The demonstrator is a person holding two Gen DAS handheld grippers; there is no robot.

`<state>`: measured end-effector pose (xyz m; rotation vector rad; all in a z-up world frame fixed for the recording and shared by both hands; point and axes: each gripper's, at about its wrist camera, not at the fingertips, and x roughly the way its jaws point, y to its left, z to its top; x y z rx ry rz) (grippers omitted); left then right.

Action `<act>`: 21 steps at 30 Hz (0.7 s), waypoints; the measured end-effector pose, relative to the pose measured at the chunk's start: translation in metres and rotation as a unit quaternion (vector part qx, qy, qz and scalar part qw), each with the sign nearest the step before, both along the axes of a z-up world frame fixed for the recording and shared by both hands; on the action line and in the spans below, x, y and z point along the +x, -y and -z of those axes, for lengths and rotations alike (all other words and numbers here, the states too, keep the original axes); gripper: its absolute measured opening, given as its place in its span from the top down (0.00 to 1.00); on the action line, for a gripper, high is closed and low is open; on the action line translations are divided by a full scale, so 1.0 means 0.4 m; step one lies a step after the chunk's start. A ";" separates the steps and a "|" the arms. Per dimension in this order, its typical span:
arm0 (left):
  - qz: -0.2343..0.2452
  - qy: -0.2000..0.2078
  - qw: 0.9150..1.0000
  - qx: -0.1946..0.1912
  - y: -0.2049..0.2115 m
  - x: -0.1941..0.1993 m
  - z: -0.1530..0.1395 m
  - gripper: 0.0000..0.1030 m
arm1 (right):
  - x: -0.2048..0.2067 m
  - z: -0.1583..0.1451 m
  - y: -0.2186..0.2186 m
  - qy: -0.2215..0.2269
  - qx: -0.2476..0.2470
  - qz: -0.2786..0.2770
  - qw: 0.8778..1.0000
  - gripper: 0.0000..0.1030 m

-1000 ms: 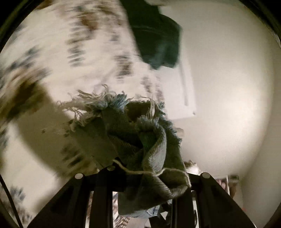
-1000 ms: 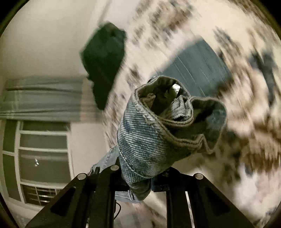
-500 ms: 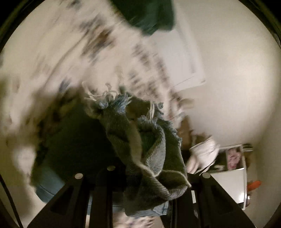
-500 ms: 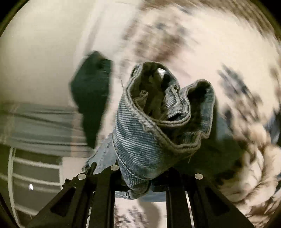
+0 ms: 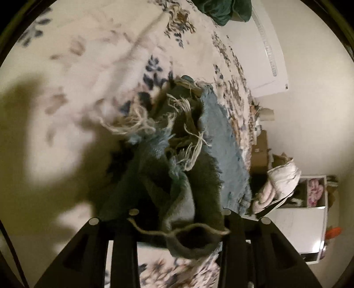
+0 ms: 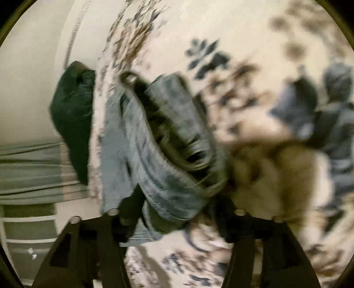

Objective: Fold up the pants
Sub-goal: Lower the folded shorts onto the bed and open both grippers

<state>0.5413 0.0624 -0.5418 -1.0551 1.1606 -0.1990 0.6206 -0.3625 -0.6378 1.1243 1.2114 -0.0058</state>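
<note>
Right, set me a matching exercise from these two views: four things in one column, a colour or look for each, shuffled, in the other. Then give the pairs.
Things:
1. frayed hem
2. waistband button
3. bundled garment
4. curtain

Looks:
A. dark green
B. grey, pleated
C. silvery metal
D. pale loose threads

Pairs: 1-D, 2-C, 3-A, 4-B.

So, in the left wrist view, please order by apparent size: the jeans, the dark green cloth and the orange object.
1. jeans: largest, though nearness to the camera enlarges them.
2. dark green cloth: smaller, partly cut off at the top.
3. orange object: smallest, far right.
</note>
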 end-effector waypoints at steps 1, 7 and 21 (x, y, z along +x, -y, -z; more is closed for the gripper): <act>0.002 -0.003 1.000 0.011 0.000 -0.008 -0.004 0.67 | -0.006 -0.003 0.004 -0.006 -0.014 -0.005 1.000 0.31; -0.008 -0.039 0.990 0.135 -0.030 -0.086 -0.077 0.37 | -0.004 -0.167 -0.083 -0.005 -0.218 -0.122 0.968 0.14; 0.119 0.068 0.876 0.462 0.233 -0.225 -0.493 0.14 | -0.191 -0.602 -0.296 0.056 -0.461 -0.187 0.866 0.13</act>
